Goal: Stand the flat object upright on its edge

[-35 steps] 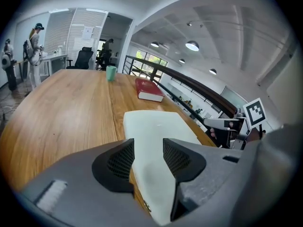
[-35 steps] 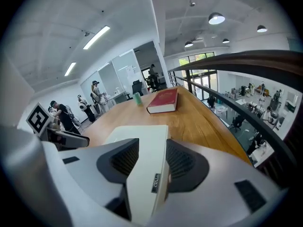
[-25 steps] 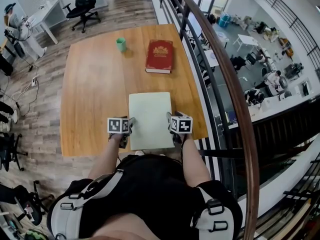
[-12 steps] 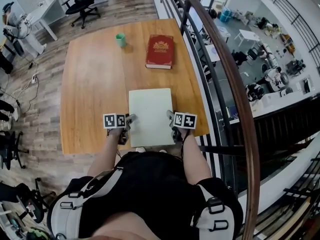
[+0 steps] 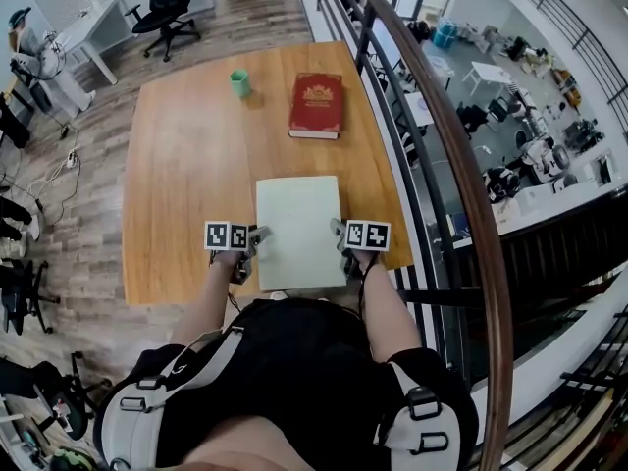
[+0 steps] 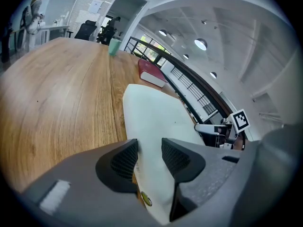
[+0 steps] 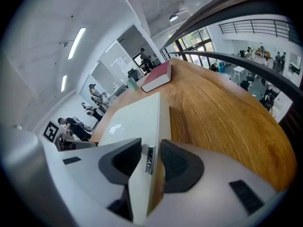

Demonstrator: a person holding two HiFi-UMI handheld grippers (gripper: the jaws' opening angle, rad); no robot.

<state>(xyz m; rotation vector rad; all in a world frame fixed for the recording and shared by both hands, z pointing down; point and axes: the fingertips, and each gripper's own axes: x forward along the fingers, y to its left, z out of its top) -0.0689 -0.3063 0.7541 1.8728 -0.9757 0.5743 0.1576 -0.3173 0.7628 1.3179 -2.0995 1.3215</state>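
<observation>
The flat object is a pale green slab lying flat on the wooden table, near its front edge. My left gripper is at the slab's left edge and my right gripper at its right edge. In the left gripper view the slab runs between the jaws of the left gripper, which are closing with a thin gap still at one pad. In the right gripper view the slab's side edge sits between the closing jaws of the right gripper, which do not press on it.
A red book lies at the table's far right, and a small green cup stands to its left. A dark railing runs close along the table's right side, with a drop beyond it. Office chairs stand past the far end.
Both grippers have edged in at the slab's two side edges, and the right one has turned slightly. The slab still lies flat in the same place.
</observation>
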